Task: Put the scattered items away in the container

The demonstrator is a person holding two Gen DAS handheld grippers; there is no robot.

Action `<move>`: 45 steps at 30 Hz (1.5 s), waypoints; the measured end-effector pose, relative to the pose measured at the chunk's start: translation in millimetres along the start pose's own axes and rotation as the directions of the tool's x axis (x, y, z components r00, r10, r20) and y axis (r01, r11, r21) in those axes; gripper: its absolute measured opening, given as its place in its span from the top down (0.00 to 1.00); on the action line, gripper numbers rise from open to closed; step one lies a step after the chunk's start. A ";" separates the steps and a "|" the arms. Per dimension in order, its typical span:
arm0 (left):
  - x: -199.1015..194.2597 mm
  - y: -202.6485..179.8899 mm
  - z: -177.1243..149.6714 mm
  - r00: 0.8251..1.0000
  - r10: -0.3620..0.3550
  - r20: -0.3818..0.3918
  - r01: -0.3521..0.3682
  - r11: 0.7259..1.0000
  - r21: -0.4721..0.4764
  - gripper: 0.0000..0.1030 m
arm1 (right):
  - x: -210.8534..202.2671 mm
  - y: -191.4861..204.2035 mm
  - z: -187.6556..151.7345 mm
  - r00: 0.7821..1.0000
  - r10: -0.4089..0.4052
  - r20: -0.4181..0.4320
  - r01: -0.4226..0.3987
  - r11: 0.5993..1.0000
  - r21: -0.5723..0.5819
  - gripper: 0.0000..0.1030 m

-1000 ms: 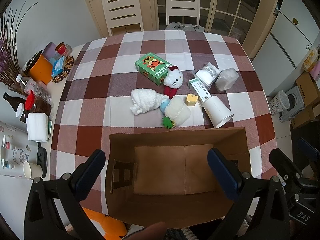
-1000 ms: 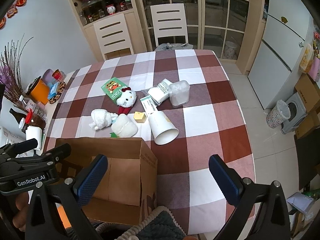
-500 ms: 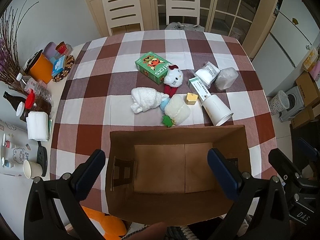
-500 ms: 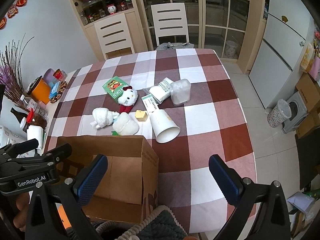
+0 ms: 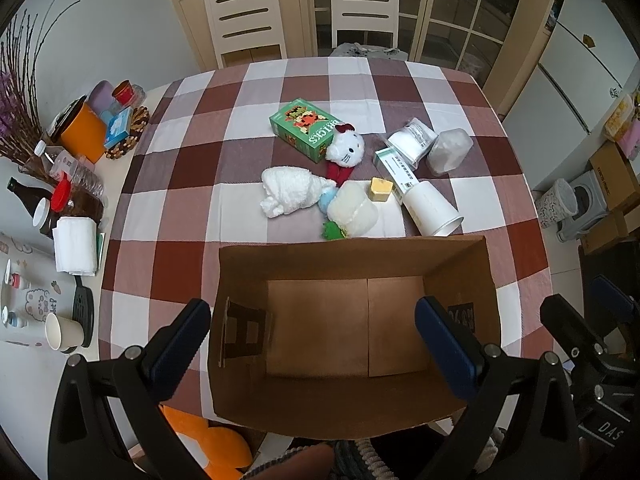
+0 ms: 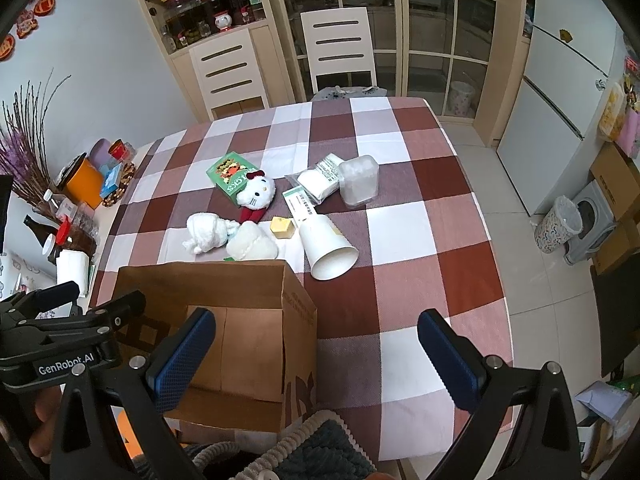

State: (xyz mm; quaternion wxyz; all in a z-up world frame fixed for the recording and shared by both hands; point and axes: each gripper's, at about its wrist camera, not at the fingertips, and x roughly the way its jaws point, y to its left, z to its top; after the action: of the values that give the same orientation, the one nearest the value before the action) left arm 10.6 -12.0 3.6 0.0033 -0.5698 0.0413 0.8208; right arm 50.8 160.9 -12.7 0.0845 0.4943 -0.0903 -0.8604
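An open, empty brown cardboard box (image 5: 320, 256) (image 6: 298, 308) stands at the near edge of the checked table. Beyond it lie scattered items: a green bricks box (image 5: 306, 128), a Hello Kitty plush (image 5: 345, 147), a white towel plush (image 5: 286, 195), a cream plush (image 5: 354, 210), a yellow block (image 5: 380, 190), a white paper cup on its side (image 5: 432, 208) (image 6: 326, 246), a medicine carton (image 5: 396, 168), a bagged white pack (image 5: 412, 142) and a clear plastic tub (image 5: 450, 150). My left gripper (image 5: 312, 344) is open above the box. My right gripper (image 6: 316, 356) is open over the box's right side.
The table's left side (image 5: 24, 240) holds bottles, an orange container (image 5: 82, 132), a tissue pack (image 5: 76, 246), a paper cup (image 5: 60, 330) and dried twigs. Two white chairs (image 5: 244, 20) stand behind the table. A bin (image 6: 558, 224) and cartons stand on the floor at the right.
Both views have shifted very slightly. The items and the box have not moved, and both grippers stay open.
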 end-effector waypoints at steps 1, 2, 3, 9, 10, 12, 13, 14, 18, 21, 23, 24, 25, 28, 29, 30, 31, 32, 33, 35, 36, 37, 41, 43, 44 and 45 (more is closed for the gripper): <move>-0.5 0.0 -0.3 1.000 0.000 0.000 0.000 1.000 -0.001 0.00 | -0.6 -0.6 0.0 1.000 0.001 0.002 -0.001 1.000 0.000 0.00; -1.1 0.2 -0.3 1.000 0.001 0.000 -0.001 1.000 -0.003 0.00 | -1.1 -0.9 0.0 1.000 0.002 0.004 -0.002 1.000 0.000 0.00; -1.9 0.3 -0.5 1.000 0.001 0.000 -0.001 1.000 -0.004 0.00 | -1.5 -1.3 0.0 1.000 0.004 0.005 -0.004 1.000 -0.001 0.00; -2.6 2.1 -0.8 1.000 -0.022 -0.010 0.022 1.000 -0.014 0.00 | -1.2 -2.0 -0.1 1.000 0.009 0.004 -0.009 1.000 -0.004 0.00; -2.1 4.0 -0.6 0.999 -0.032 -0.014 0.032 0.999 -0.021 0.00 | -1.1 -2.7 0.1 1.000 0.009 0.004 -0.009 1.000 -0.004 0.00; -0.9 9.5 -0.3 0.998 -0.057 -0.020 0.057 0.998 -0.038 0.00 | -0.9 -5.1 1.1 1.000 0.007 0.002 -0.007 1.000 -0.001 0.00; -0.5 13.4 -0.6 0.997 -0.072 -0.020 0.071 0.996 -0.052 0.00 | -0.9 -8.4 1.7 1.000 0.004 0.003 -0.004 1.000 0.004 0.00; -0.3 18.0 -1.0 0.996 -0.083 -0.015 0.081 0.994 -0.067 0.00 | -0.8 -12.7 2.3 1.000 0.005 0.006 -0.005 1.000 0.013 0.00; -4.8 42.9 -7.1 0.994 -0.095 0.051 0.101 0.988 -0.117 0.00 | -0.4 -36.8 4.5 1.000 -0.004 0.024 0.002 0.999 0.054 0.00; -2.1 70.9 -15.8 0.989 -0.136 0.051 0.143 0.974 -0.174 0.00 | 2.5 -59.9 5.1 0.999 -0.010 0.044 0.007 0.998 0.061 0.00; 3.3 97.3 -23.6 0.982 -0.185 0.029 0.186 0.951 -0.247 0.00 | 8.7 -80.1 4.6 0.999 -0.011 0.053 0.007 0.996 0.089 0.00; 4.5 113.6 -29.2 0.983 -0.179 0.030 0.180 0.938 -0.298 0.00 | 11.6 -86.0 4.0 0.999 -0.008 0.053 0.002 0.995 0.101 0.00; 3.1 128.4 -34.4 0.988 -0.149 0.044 0.155 0.928 -0.338 0.01 | 17.1 -95.6 3.5 0.999 0.003 0.048 -0.009 0.993 0.120 0.00; -8.6 171.3 -48.5 0.993 0.043 0.108 0.005 0.913 -0.408 0.01 | 36.8 -115.1 2.9 1.000 0.016 0.014 -0.018 0.988 0.154 0.00; -11.3 185.0 -52.3 0.988 0.094 0.124 -0.034 0.910 -0.413 0.01 | 43.4 -118.8 3.0 1.000 0.004 0.008 -0.005 0.989 0.147 0.00; -11.5 199.3 -56.0 0.982 0.138 0.129 -0.074 0.907 -0.414 0.01 | 47.2 -119.7 2.5 1.000 0.000 0.009 -0.001 0.991 0.137 0.00; -10.0 210.5 -59.0 0.978 0.170 0.123 -0.106 0.906 -0.410 0.01 | 52.4 -120.3 3.0 1.000 0.009 0.013 -0.010 0.993 0.121 0.00; -6.4 222.5 -61.8 0.974 0.199 0.112 -0.139 0.905 -0.402 0.01 | 58.1 -120.4 4.3 0.999 0.030 0.015 -0.031 0.994 0.106 0.00; -1.7 235.8 -64.0 0.969 0.224 0.106 -0.167 0.904 -0.393 0.02 | 61.7 -119.6 4.7 0.999 0.051 0.015 -0.052 0.994 0.094 0.00; 8.1 257.3 -68.5 0.965 0.230 0.124 -0.169 0.913 -0.371 0.06 | 71.4 -119.1 6.2 0.994 0.108 0.026 -0.110 0.991 0.079 0.00; 14.5 267.7 -70.8 0.969 0.197 0.149 -0.133 0.925 -0.357 0.06 | 76.5 -118.8 6.7 0.991 0.126 0.040 -0.129 0.989 0.070 0.00; 22.3 275.9 -71.9 0.972 0.162 0.168 -0.097 0.934 -0.344 0.06 | 83.0 -118.6 7.2 0.989 0.133 0.057 -0.137 0.989 0.060 0.00; 80.1 299.0 -57.8 0.987 0.071 0.143 -0.029 0.959 -0.281 0.05 | 117.3 -119.6 11.4 0.997 0.073 0.034 -0.075 0.996 0.050 0.00; 116.5 296.9 -38.6 0.993 0.045 0.112 -0.021 0.978 -0.206 0.05 | 131.7 -121.5 12.3 0.999 0.053 0.015 -0.053 0.997 0.060 0.00; 132.5 293.7 -27.4 0.992 0.060 0.110 -0.042 0.987 -0.156 0.06 | 139.5 -122.1 12.9 0.999 0.035 0.004 -0.035 0.997 0.074 0.00; 147.7 286.9 -15.0 0.990 0.081 0.118 -0.070 0.993 -0.091 0.06 | 143.2 -123.6 13.0 1.000 0.028 -0.002 -0.028 0.996 0.083 0.00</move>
State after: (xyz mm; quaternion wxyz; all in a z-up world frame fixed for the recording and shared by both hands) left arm -42.2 -305.1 -121.4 -0.0502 -0.5164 0.0269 0.8544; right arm -38.6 248.1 -155.4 0.0760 0.4975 -0.1329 -0.8538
